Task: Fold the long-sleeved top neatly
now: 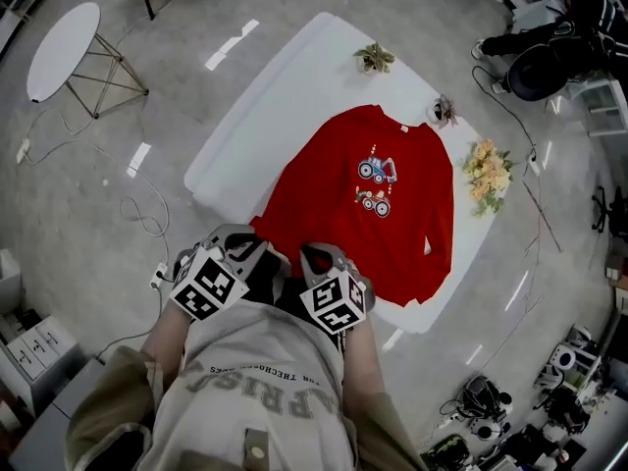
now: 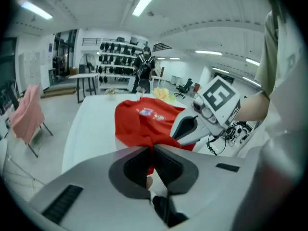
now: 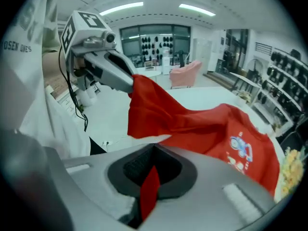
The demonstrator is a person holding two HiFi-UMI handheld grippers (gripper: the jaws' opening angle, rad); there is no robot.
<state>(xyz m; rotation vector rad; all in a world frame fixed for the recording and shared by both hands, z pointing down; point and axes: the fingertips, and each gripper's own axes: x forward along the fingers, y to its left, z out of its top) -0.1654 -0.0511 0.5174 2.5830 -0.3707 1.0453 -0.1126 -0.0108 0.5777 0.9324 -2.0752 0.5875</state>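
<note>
A red long-sleeved top (image 1: 383, 204) with a cartoon vehicle print lies face up on the white table (image 1: 257, 116), neckline at the far end. Its near hem is lifted off the table. My left gripper (image 1: 251, 251) is shut on the hem's left corner, and red cloth is pinched between its jaws (image 2: 152, 149). My right gripper (image 1: 320, 259) is shut on the hem further right; a strip of red fabric (image 3: 150, 189) hangs through its closed jaws (image 3: 154, 150). The two grippers are close together at the table's near edge. The right gripper view shows the left gripper (image 3: 103, 64) holding up its corner.
Dried flowers (image 1: 374, 59), a small ornament (image 1: 444, 110) and a pale bouquet (image 1: 488, 172) sit along the table's far and right edges. A white oval side table (image 1: 62, 49) stands on the floor at the left. Cables (image 1: 142, 214) and equipment (image 1: 549, 62) lie around.
</note>
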